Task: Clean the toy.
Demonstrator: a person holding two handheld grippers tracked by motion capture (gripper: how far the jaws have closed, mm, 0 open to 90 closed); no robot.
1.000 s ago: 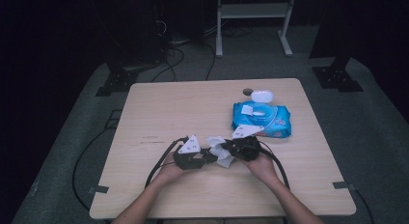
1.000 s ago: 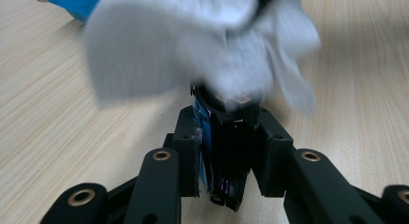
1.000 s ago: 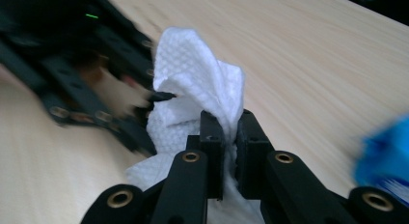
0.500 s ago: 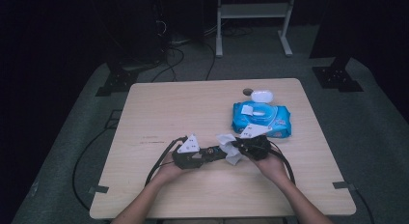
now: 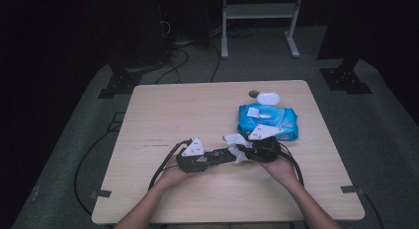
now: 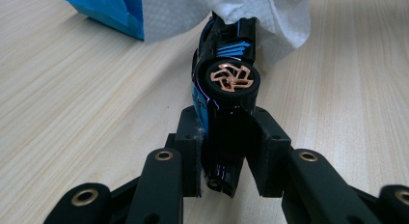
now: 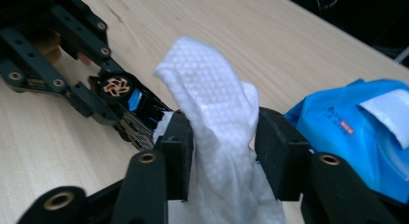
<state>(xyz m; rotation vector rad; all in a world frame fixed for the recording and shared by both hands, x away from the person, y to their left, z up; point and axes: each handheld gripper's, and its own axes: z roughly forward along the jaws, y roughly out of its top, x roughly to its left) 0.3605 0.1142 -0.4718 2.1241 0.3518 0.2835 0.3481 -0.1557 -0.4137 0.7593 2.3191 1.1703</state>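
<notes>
Step in hand, as I read it: wiping the toy car [image 6: 223, 96] with the wet wipe [image 7: 218, 137].

Left hand-held gripper [image 6: 225, 156]: jaws clamped on the car's body, centre of the left gripper view, one copper-spoked wheel [image 6: 232, 78] facing the camera. Car is on its side, just over the bench [image 5: 163, 115]; can't tell if it touches. In the high view it sits lower centre, between the two grippers.

Right hand-held gripper [image 7: 223, 154]: jaws pinched on the bunched wipe, loose end standing up above the pads, lower edge against the car's far end at left of centre in the right gripper view.

How to do it well:
- Hold the left grip steady; the car is narrow and glossy, likely to twist if pushed sideways.
- Stroke along the car's length, not across, so force runs into the grip.
- Lead with the wipe's slack, not the jaw tips, or the pads may scrape paint.
- Rotate the left hand to expose fresh faces.

Blue wipe pack [image 5: 269, 121] lies just beyond, right of centre; keep the right cable off it.
</notes>
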